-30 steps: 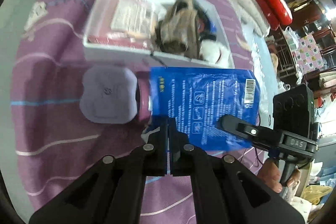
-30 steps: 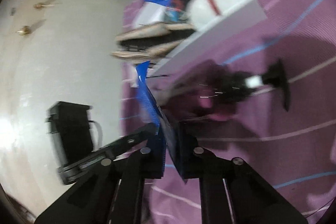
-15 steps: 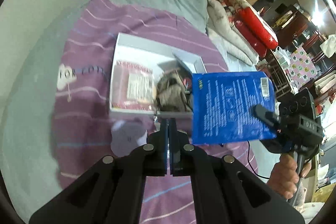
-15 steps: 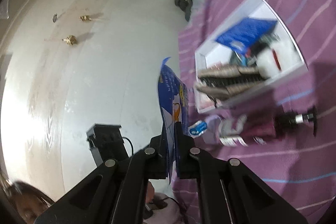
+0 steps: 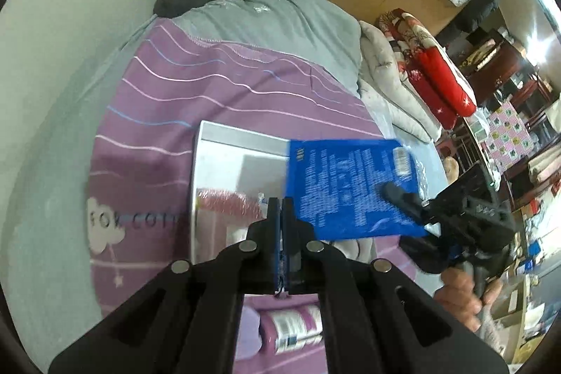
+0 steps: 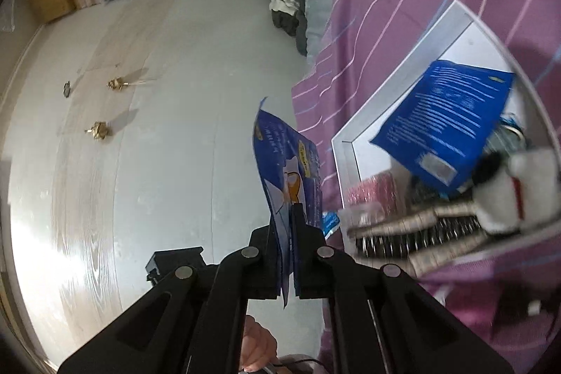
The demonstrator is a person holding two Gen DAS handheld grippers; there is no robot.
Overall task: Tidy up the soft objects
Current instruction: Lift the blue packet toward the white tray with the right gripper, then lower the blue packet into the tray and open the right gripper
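A flat blue soft pack [image 5: 350,188] hangs in the air above a white open box [image 5: 224,142] on the purple striped bed cover. My left gripper [image 5: 279,209] is shut on the pack's lower left edge. My right gripper [image 6: 290,219] is shut on the other edge [image 6: 284,170], and it shows as a black tool at the pack's right in the left wrist view [image 5: 403,198]. The box [image 6: 392,97] holds another blue pack [image 6: 445,121], a red sparkly item [image 6: 371,191], brown fur-lined slippers [image 6: 420,233] and a white plush [image 6: 515,195].
A purple and white bottle [image 5: 291,328] lies on the cover below my left gripper. A grey quilt [image 5: 273,13] with dark clothes lies at the bed's far end, red and white bedding [image 5: 431,76] to the right. The wooden floor [image 6: 140,146] lies beside the bed.
Both grippers have lifted the blue pack off the bed cover and raised it above the box. The box and bottle now sit lower in view.
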